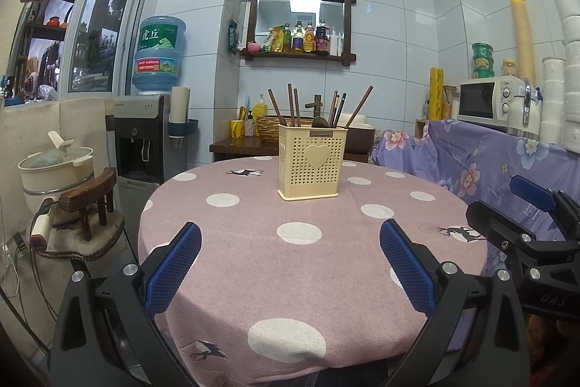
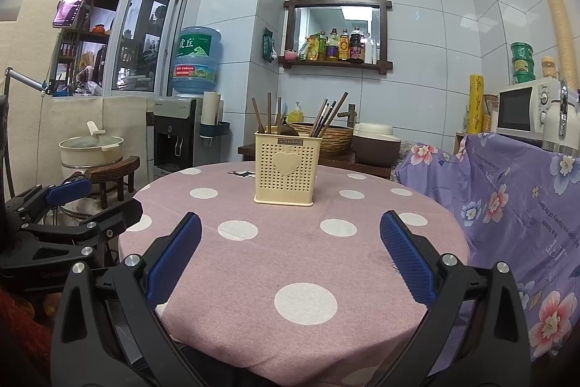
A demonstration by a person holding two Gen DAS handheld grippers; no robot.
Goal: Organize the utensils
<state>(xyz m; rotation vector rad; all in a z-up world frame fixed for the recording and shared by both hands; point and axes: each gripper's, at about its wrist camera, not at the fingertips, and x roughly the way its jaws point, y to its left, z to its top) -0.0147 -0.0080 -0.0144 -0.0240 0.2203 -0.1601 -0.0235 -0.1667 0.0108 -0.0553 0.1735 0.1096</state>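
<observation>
A cream perforated utensil holder (image 1: pixel 310 165) with a heart on its front stands upright at the far middle of the round pink polka-dot table (image 1: pixel 253 263). Several brown and dark chopsticks (image 1: pixel 293 106) and a dark spoon stand in it. It also shows in the right wrist view (image 2: pixel 285 167), with the chopsticks (image 2: pixel 322 118) in it. My left gripper (image 1: pixel 290 234) is open and empty, near the table's front edge. My right gripper (image 2: pixel 290 234) is open and empty, also short of the holder. Each gripper shows at the edge of the other's view.
A purple floral cloth (image 2: pixel 507 205) covers furniture to the right, with a microwave (image 1: pixel 489 104) on it. A water dispenser (image 1: pixel 145 133), a pot (image 1: pixel 58 165) and a small wooden stool (image 1: pixel 90 202) stand to the left. A sink counter (image 2: pixel 326 147) lies behind the table.
</observation>
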